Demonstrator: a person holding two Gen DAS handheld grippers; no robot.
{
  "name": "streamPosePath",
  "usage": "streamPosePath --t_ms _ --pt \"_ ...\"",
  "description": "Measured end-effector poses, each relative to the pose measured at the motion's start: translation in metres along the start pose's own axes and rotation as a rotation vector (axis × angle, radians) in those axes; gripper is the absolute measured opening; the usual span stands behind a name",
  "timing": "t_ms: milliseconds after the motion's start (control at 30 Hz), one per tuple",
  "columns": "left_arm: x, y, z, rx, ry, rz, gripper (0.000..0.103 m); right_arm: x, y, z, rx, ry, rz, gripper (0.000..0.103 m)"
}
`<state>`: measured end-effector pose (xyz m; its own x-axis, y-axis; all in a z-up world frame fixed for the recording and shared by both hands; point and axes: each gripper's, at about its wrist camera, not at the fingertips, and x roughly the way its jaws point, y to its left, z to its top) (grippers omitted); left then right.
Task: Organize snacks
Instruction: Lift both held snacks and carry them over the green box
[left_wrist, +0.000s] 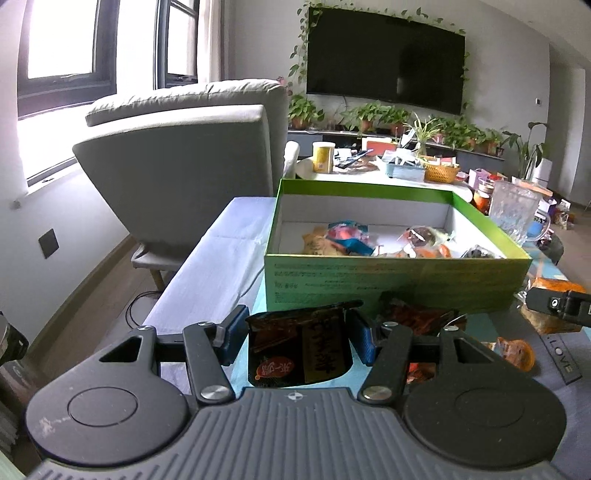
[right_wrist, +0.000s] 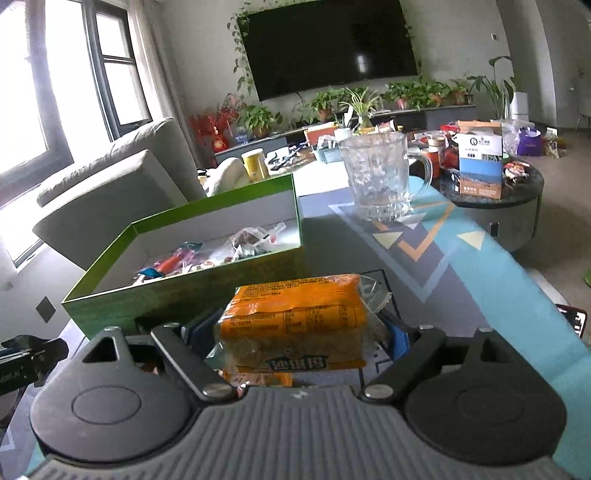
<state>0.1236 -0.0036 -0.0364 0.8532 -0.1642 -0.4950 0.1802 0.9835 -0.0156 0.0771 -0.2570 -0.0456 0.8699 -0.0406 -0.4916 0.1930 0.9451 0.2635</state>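
Claws (left_wrist: 297, 334): 2, 1 packet (left_wrist: 295, 350) each

From the left wrist view, the open box (left_wrist: 397, 282) stands at twelve o'clock on the tabletop (left_wrist: 218, 266), with wrapped snacks (left_wrist: 351, 240) inside. The armchair (left_wrist: 184, 158) lies at ten o'clock behind the tabletop, the glass mug (left_wrist: 515, 212) at two o'clock beside the box, and the television (left_wrist: 384, 59) on the wall beyond.

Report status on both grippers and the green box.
Left gripper shut on dark snack packet. Right gripper shut on orange snack pack. Green box open ahead, part filled. Near wall stands between packs and box interior.
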Motion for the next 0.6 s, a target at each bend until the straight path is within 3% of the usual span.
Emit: streamPosePath --t_ms 600 --pt "-0.002 -0.016 0.019 0.038 -0.038 -0.004 0.055 -0.009 -0.005 0.014 0.022 -0.060 0.053 0.070"
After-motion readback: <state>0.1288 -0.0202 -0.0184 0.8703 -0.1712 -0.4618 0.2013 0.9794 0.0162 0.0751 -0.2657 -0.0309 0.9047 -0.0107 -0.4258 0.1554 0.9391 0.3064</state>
